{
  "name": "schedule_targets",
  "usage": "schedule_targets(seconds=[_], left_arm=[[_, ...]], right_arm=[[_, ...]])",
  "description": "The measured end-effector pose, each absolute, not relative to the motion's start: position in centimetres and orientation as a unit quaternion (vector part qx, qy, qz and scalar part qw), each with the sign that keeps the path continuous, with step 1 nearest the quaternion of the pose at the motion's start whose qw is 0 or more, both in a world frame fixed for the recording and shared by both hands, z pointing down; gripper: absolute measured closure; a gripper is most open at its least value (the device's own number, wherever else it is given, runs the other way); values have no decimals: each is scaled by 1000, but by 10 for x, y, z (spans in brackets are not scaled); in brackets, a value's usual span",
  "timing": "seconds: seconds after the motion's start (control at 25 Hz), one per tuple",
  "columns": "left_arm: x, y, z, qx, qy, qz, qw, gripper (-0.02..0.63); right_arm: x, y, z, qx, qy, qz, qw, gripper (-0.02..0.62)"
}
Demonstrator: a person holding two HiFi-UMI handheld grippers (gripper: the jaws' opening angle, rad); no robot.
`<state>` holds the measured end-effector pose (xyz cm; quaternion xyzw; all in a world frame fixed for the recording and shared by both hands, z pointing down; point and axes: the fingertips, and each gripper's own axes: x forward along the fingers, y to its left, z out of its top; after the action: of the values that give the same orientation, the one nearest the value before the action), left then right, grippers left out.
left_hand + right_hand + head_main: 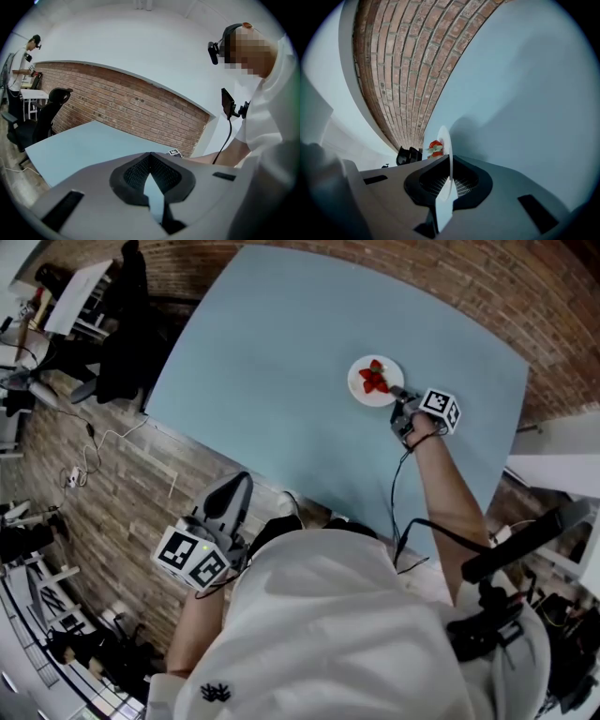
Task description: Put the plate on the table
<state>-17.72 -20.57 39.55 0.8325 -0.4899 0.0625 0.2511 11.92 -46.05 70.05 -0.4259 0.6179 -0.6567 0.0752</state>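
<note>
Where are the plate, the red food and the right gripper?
plate (360,390), head view, bare white rim
red food (375,379), head view, its middle
right gripper (450,159), right gripper view, between its fingertips

Person: white short-sleeved T-shirt (356,634) with a small black emblem (216,693) at the left sleeve; black head-mounted camera (214,50). Left gripper (236,486) and right gripper (398,397): grey shells, black ribbed pads (133,176), each with a white cube (192,557) bearing black square markers. Thin black cable (394,512) along the right forearm.
</note>
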Motion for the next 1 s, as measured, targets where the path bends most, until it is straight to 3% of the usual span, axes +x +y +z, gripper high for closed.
schedule_targets(seconds=[1.0], left_arm=[[-175,-200,403,824,-494,59,271,604]], right_arm=[[126,-463,715,-459,618,-638,15,574]])
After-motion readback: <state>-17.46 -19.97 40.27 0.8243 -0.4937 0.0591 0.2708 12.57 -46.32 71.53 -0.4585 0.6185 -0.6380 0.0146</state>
